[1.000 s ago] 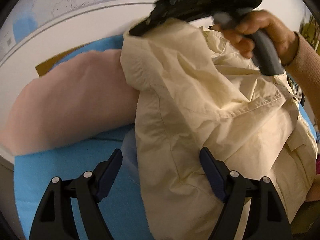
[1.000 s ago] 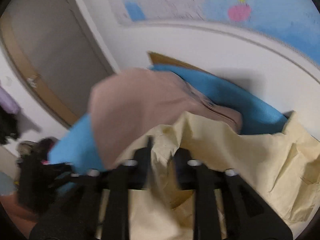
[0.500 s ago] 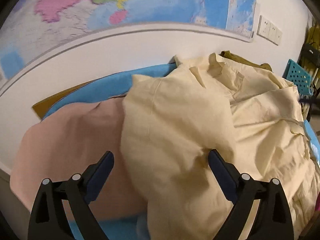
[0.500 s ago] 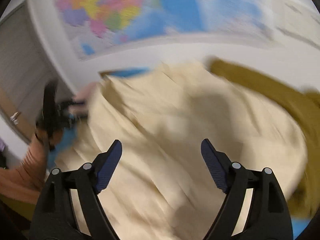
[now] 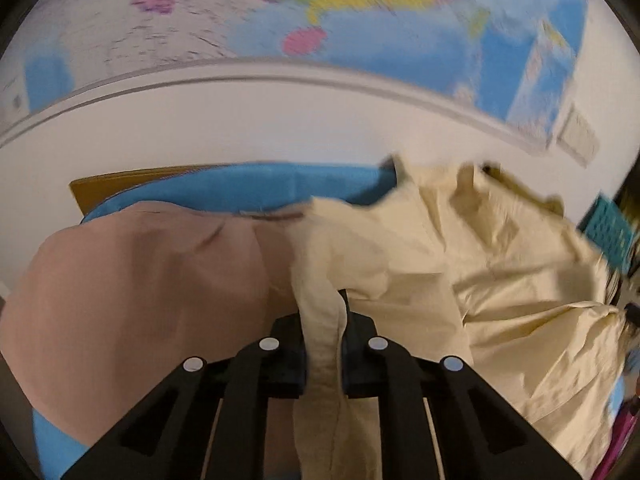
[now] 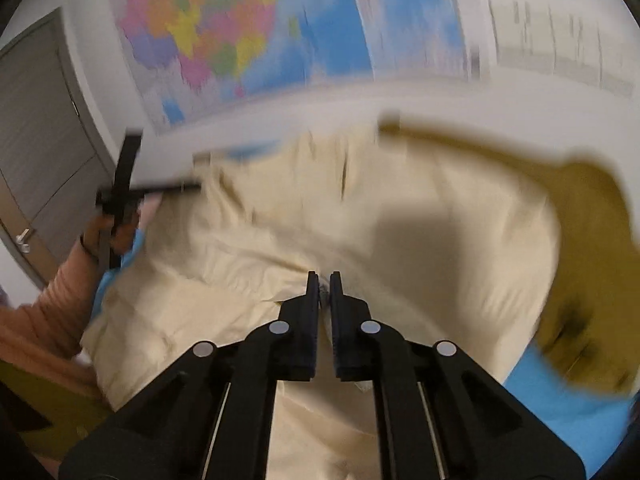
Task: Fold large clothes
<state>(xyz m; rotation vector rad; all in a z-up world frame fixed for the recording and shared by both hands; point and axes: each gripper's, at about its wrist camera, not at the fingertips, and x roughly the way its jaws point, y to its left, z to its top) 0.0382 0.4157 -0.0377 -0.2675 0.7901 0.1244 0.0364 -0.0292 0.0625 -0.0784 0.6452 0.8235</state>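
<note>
2 hand-held grippers (image 5: 322, 312) (image 6: 324, 280) pinch 1 cream garment (image 5: 500, 280); 1 pink garment (image 5: 140, 280) beside.

Warm dim indoor light, motion blur, fisheye bending at edges

The wall map (image 6: 248, 40) above the right tool (image 6: 324, 280) is smeared by motion blur, so no labels can be read. The olive garment (image 6: 580, 240) off to its right is blurred too. The cream garment (image 5: 460, 272) is cut off at the bottom past the left tool (image 5: 324, 300).
</note>
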